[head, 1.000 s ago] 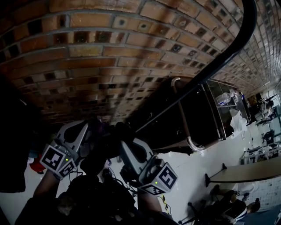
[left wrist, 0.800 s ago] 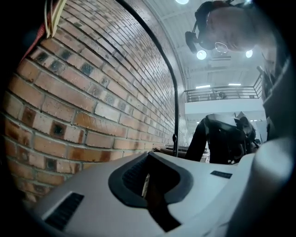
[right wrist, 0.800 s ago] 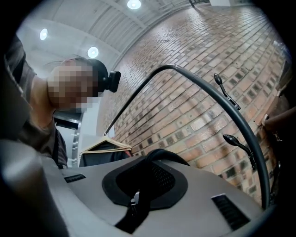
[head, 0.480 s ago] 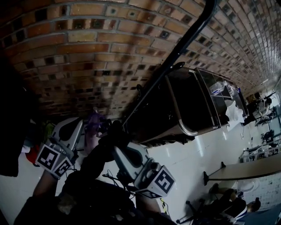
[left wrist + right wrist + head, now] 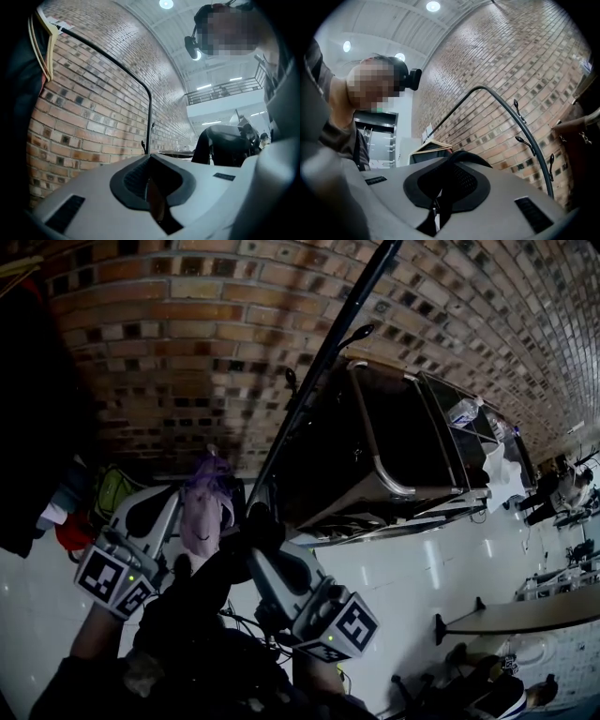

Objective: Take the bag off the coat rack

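1 hand-held gripper, the right (image 5: 449,165), pinches a black strap (image 5: 471,157).

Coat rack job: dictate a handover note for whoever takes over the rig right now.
Right gripper: shut on a black strap.
Left gripper: jaws together; a thin brownish sliver shows between them, unclear what.
What looks like the dark bag sits low between the grippers, apart from the coat rack. The hooks in the right gripper view are bare.
Done: bag appears off the rack.
Left: probably carry it clear and set it down.
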